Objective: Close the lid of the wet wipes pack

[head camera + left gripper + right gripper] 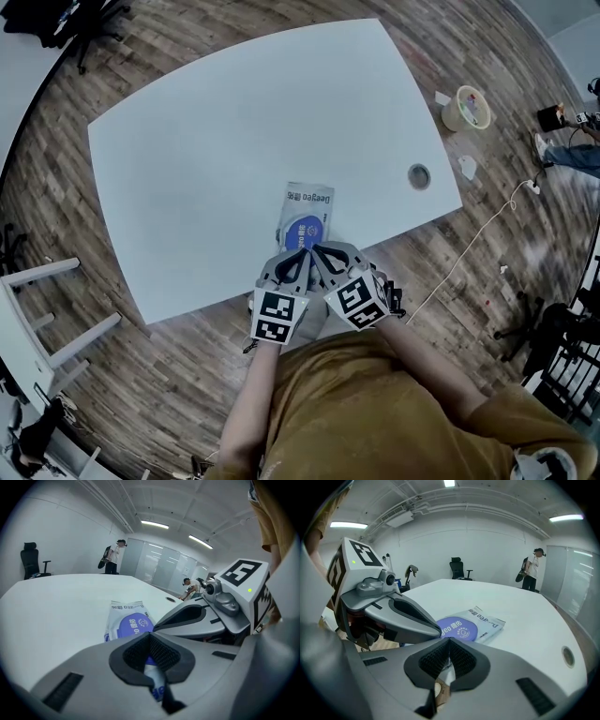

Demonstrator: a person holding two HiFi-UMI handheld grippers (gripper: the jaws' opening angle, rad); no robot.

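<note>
The wet wipes pack [307,217] lies flat on the white table [216,141] near its front edge. It is pale with a round blue lid [308,230], and the lid looks flat against the pack. My left gripper [302,251] and right gripper [317,249] sit side by side at the pack's near end, tips close together and both shut with nothing held. In the left gripper view the pack [126,620] lies just beyond the shut left gripper [150,637]. The right gripper view shows the pack [468,626] ahead of the shut right gripper [450,641].
A round cable hole [419,175] is set in the table to the right. On the wooden floor lie a roll-like tub [466,107] and a white cable [473,239]. White furniture legs [56,314] stand at left. People [111,557] stand far off.
</note>
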